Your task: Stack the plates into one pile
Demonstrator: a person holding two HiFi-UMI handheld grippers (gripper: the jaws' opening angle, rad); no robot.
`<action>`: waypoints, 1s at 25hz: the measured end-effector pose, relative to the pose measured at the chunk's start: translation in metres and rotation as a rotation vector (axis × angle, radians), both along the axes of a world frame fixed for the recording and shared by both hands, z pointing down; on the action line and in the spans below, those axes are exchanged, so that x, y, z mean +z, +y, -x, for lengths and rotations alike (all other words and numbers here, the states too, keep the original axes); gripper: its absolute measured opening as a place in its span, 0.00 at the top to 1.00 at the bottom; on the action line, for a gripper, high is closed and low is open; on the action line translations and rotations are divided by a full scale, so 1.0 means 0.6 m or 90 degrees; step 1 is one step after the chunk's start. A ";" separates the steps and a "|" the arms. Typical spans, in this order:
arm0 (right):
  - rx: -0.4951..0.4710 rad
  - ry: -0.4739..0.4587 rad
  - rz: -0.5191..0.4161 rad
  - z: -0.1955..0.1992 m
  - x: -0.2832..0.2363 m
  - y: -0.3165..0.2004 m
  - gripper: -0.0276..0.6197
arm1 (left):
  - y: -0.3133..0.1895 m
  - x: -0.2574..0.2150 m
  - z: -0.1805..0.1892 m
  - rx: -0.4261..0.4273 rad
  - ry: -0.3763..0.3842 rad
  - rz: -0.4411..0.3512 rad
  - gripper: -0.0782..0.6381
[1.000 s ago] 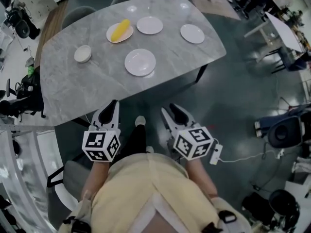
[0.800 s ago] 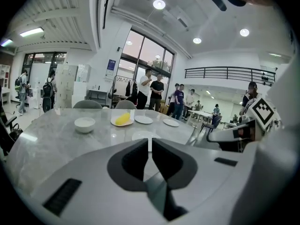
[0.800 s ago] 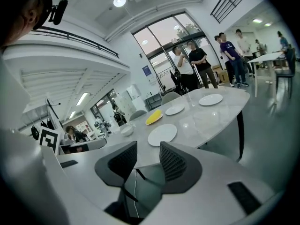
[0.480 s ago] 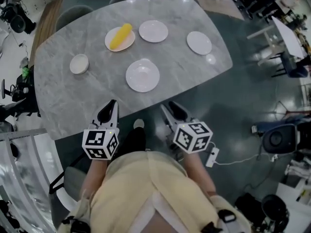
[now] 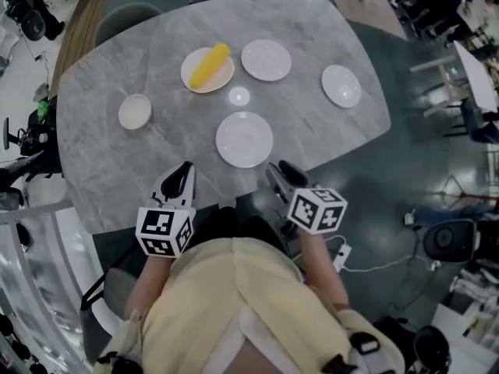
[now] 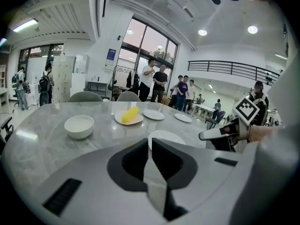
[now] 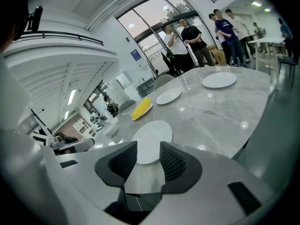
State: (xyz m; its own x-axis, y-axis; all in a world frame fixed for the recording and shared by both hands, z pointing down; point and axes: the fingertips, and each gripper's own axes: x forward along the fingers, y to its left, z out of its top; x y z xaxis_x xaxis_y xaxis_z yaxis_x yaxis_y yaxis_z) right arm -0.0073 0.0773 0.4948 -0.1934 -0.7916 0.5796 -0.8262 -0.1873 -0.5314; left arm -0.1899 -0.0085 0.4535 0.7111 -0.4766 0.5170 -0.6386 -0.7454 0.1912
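- Left tool point(image 5: 184, 170) — jaws together, nothing in them, at the surface's point(image 5: 109, 170) near edge.
- Right tool point(image 5: 279, 167) — jaws apart, empty, facing the nearest plate point(image 5: 245, 139).
- Plates, four: all separate, unstacked; the far-left plate point(image 5: 221, 79) carries a yellow item point(image 5: 210, 64).
- Hazard: a flat rim may slip the jaws; the yellow item would tilt any pile.

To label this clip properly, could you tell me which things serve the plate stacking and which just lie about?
Job: near plate; far left plate; far middle plate; far right plate.
Lying about: small bowl; yellow item on the far left plate.
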 end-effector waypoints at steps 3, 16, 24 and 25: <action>-0.004 0.003 0.019 -0.012 0.012 -0.021 0.76 | -0.015 0.015 0.004 -0.009 -0.009 0.014 0.88; -0.138 -0.005 0.081 -0.066 0.064 -0.116 0.75 | -0.060 0.050 -0.034 -0.119 -0.016 0.030 0.88; -0.229 -0.050 0.117 -0.069 0.092 -0.153 0.76 | -0.058 0.080 -0.060 -0.208 -0.032 0.050 0.88; -0.235 -0.055 0.121 -0.069 0.096 -0.156 0.76 | -0.057 0.084 -0.061 -0.217 -0.034 0.053 0.88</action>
State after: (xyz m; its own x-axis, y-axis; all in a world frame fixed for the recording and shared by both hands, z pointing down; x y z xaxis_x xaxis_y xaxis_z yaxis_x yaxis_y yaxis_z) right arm 0.0342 -0.0165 0.5521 -0.4983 -0.5406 0.6778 -0.8097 0.0107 -0.5867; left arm -0.1530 -0.0425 0.5037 0.4894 -0.6364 0.5962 -0.8585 -0.4716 0.2013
